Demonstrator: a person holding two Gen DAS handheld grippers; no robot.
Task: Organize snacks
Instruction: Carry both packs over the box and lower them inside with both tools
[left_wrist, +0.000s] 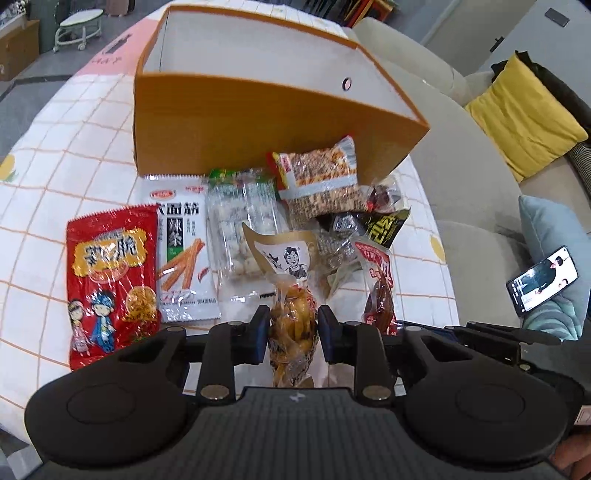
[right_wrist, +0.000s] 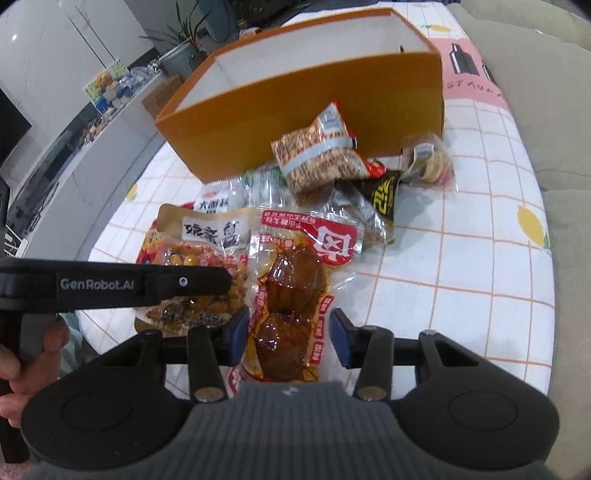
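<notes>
An open orange box (left_wrist: 236, 122) with a white inside stands at the far side of the table; it also shows in the right wrist view (right_wrist: 295, 125). Several snack packets lie in front of it. My left gripper (left_wrist: 292, 332) is shut on a clear packet of yellow-brown snacks (left_wrist: 293, 321) with a portrait label. My right gripper (right_wrist: 288, 336) is open, its fingers either side of a clear packet of dark braised pieces (right_wrist: 291, 295) with red print, apart from it. The left gripper's arm (right_wrist: 147, 284) crosses the right wrist view.
A red cartoon packet (left_wrist: 110, 273), a white spicy-strip packet (left_wrist: 183, 251), a clear packet of white balls (left_wrist: 240, 229), a peanut packet (left_wrist: 317, 173) and a black-yellow packet (left_wrist: 384, 225) lie on the checked tablecloth (left_wrist: 55, 184). Sofa cushions and a phone (left_wrist: 541, 280) are to the right.
</notes>
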